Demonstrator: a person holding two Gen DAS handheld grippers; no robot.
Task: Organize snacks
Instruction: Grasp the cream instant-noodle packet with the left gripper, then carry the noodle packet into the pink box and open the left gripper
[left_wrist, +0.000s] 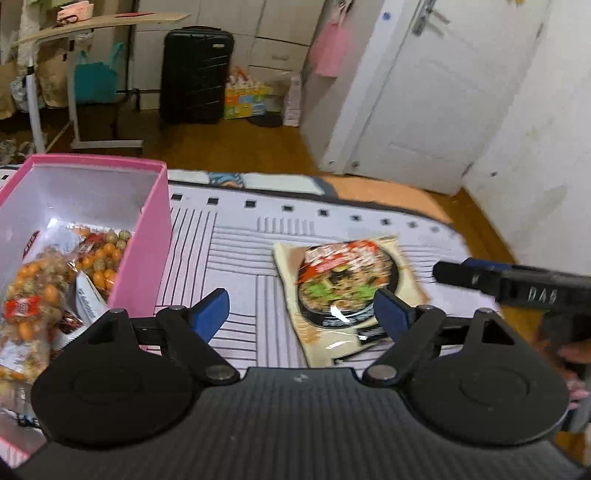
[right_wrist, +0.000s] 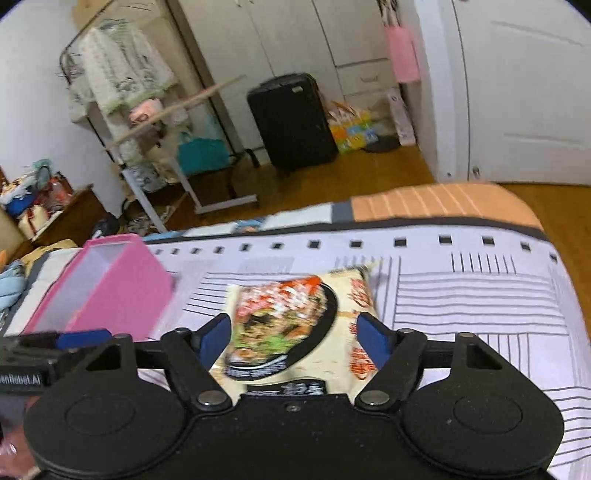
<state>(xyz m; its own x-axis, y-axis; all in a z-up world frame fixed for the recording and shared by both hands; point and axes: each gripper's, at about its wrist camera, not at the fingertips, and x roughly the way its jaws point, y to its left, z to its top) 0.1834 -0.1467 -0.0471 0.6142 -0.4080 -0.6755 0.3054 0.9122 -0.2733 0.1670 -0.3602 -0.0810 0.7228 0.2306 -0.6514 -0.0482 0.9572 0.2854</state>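
Pink cardboard box (left_wrist: 142, 236) at 9 o'clock already holds snack bags. Cream noodle packet (right_wrist: 295, 325) left on striped bedspread (right_wrist: 480, 295), between unclenched right gripper (right_wrist: 295, 338) jaws; left gripper (left_wrist: 301, 314) released, empty.

Pretty even indoor light, soft and a bit warm, hardly any hard shadows. Motion blur is the big issue: the noodle packet (right_wrist: 291, 325) is smeared in both views, and the door (left_wrist: 417, 92) toward 2 o'clock is streaky. Heavy fisheye bending at the edges, with dark corners in the right wrist view at 1 o'clock.
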